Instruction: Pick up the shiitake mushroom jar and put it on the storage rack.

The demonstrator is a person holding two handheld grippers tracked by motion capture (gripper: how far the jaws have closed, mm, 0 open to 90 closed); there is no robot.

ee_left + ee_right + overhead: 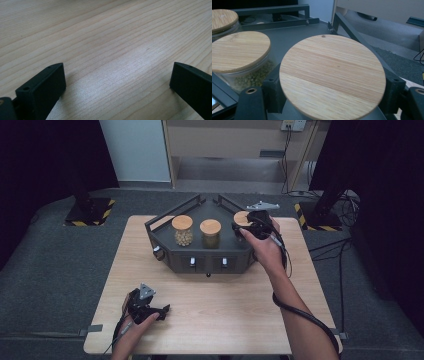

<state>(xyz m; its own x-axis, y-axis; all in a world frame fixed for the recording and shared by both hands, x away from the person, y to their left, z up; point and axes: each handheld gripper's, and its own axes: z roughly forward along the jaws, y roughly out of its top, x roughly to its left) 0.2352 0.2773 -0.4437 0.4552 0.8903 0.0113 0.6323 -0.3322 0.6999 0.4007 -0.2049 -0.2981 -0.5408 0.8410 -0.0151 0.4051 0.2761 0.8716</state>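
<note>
- The right tool (332, 100) is clamped on the right jar (243, 220), its jaws set on either side just under the bamboo lid (332, 75).
- That jar stands at the right end of the dark tray (165, 247) on the table (220, 320), beside the middle jar (210, 234) of green beans and well apart from the left jar (182, 230) of pale ones.
- The left tool (117, 82) rests low over bare table near the front left corner, jaws wide and holding nothing.
- The jar looks like glass: stiff, smooth, likely slippery, and breakable if knocked on the tray rail.
- If filled, it will probably have some weight, so a tilt could let it slide out of the grip.
- The lid seems to sit loosely on top; gripping the lid alone might pull it off, so the glass wall below it is the safer hold.
- A straight lift should keep it clear of the middle jar.
</note>
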